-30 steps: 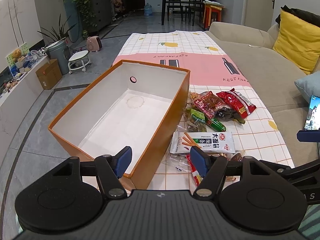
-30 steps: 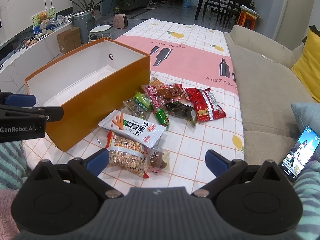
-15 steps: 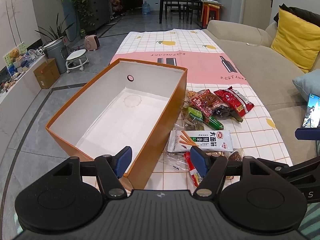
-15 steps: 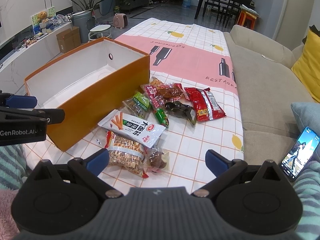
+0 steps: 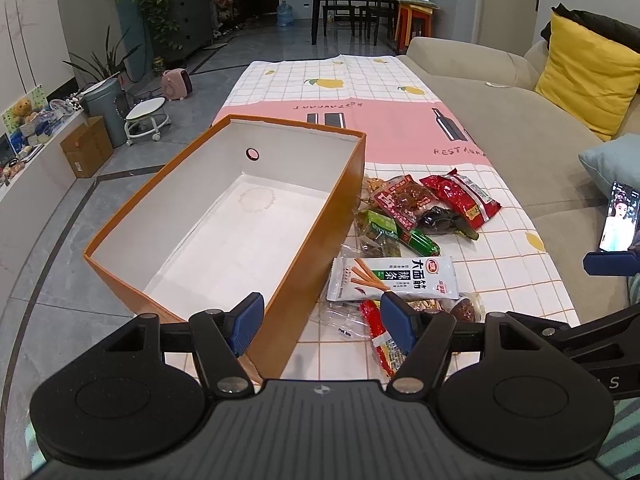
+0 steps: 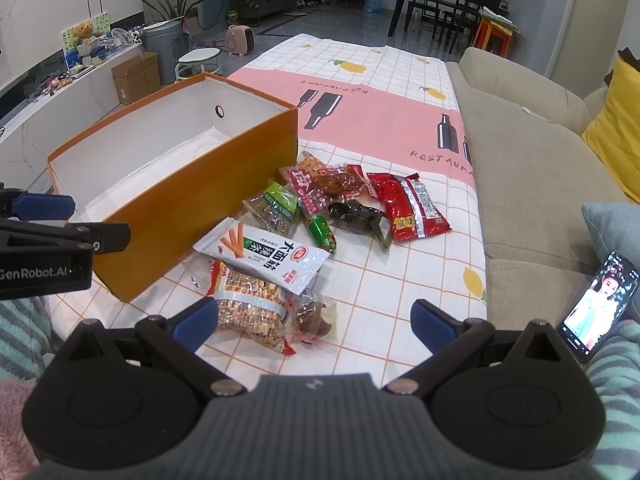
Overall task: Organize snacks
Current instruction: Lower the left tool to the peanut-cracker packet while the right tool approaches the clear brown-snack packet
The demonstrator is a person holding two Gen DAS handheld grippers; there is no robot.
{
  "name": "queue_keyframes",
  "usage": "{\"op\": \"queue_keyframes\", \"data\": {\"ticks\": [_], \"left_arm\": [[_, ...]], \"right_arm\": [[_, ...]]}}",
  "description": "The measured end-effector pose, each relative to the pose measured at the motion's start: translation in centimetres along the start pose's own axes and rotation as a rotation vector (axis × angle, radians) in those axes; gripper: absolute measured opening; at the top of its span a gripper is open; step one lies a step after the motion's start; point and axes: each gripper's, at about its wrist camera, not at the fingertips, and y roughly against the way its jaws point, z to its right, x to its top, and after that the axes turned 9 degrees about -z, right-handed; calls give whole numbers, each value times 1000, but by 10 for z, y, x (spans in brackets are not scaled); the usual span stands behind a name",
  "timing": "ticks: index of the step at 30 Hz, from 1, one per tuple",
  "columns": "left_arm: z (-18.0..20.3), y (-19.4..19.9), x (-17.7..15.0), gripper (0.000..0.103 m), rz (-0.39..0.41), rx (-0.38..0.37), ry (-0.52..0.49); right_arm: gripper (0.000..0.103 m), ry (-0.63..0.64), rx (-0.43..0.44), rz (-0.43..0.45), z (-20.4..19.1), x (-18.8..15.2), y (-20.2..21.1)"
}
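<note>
Living room with grey tiled floor (image 5: 60, 216); beige sofa (image 6: 532, 184) right of a low table under a checked pink cloth (image 6: 384, 92). Orange box (image 5: 320, 240), empty, long axis running near to far. Snack packets (image 6: 304, 216) heaped just right of it. Left gripper (image 5: 320, 322) and right gripper (image 6: 314, 318) spread wide, holding nothing.

Snacks (image 6: 316, 236) beside the box (image 5: 240, 224).
Packets lie loose on the cloth; the orange, white-lined box stands open, nothing inside.
</note>
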Motion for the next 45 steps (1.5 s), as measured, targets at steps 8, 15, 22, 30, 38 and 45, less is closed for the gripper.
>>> {"op": "queue_keyframes", "data": {"ticks": [8, 15, 22, 30, 38, 45], "left_arm": [[1, 1, -1, 79, -4, -14, -7], [2, 1, -1, 79, -7, -23, -7], [3, 0, -2, 77, -11, -36, -17], [7, -4, -3, 77, -26, -59, -50], [18, -28, -4, 70, -115, -218, -65], [29, -57, 6, 70, -174, -244, -17]], "right_arm": [[99, -7, 0, -8, 3, -1, -2], [99, -9, 1, -11, 2, 0, -1], [99, -13, 2, -18, 2, -1, -3], [99, -17, 9, -31, 6, -2, -8], [81, -60, 19, -85, 27, -11, -30], [71, -33, 54, -121, 26, -17, -58]]}}
